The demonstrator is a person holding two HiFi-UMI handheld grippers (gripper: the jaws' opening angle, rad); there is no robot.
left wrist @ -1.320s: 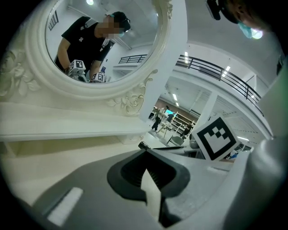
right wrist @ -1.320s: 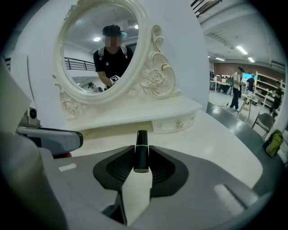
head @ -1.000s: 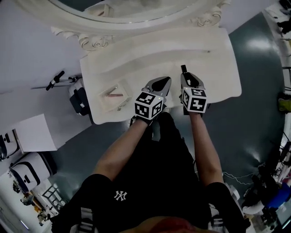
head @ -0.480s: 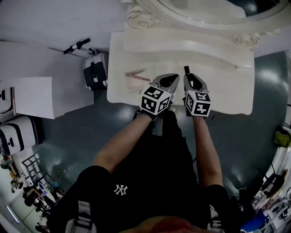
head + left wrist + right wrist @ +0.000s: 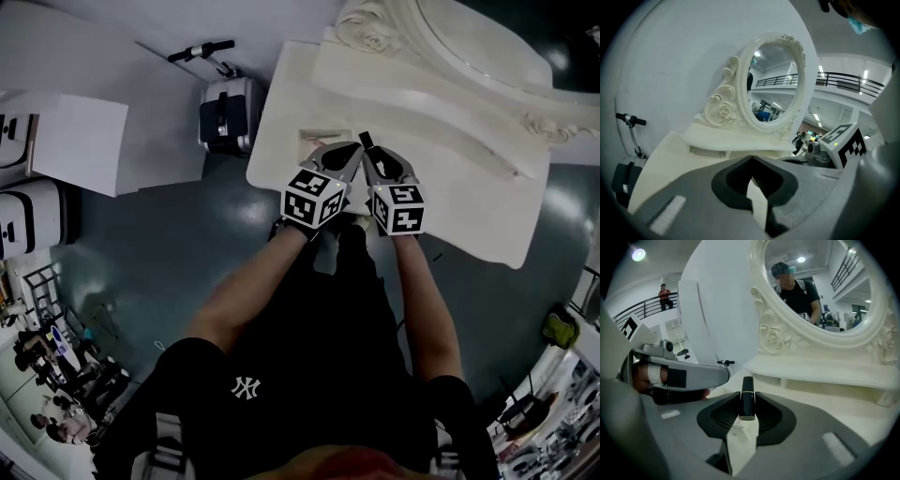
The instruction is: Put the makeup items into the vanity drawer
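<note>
Lipstick: black tube with a gold band, standing upright from the tips of the right gripper, over the vanity's front edge.
Right gripper, state: jaws closed on the tube's lower end; the upright hold probably keeps the tube steady and ready to lower into a compartment.
Left gripper: jaws pressed together with nothing between them; it hangs just left of the right gripper, also at the vanity's front edge, likely in reserve to work the drawer.
Vanity: white carved table, its top mostly bare where it shows.
Mirror: oval, ornate frame, at the vanity's back, behind a raised shelf.
Drawer: shallow open recess at the vanity's left front corner, just beyond both grippers' tips; taken to be the target, contents too small to tell.
Progress, judged: one item in hand, not yet stowed.
Suitcase: dark, on the floor against the vanity's left end.
Scooter handlebar: behind the suitcase, well left of the vanity.
Obstruction: none seen between lipstick and drawer; the left gripper sits close beside the path.
</note>
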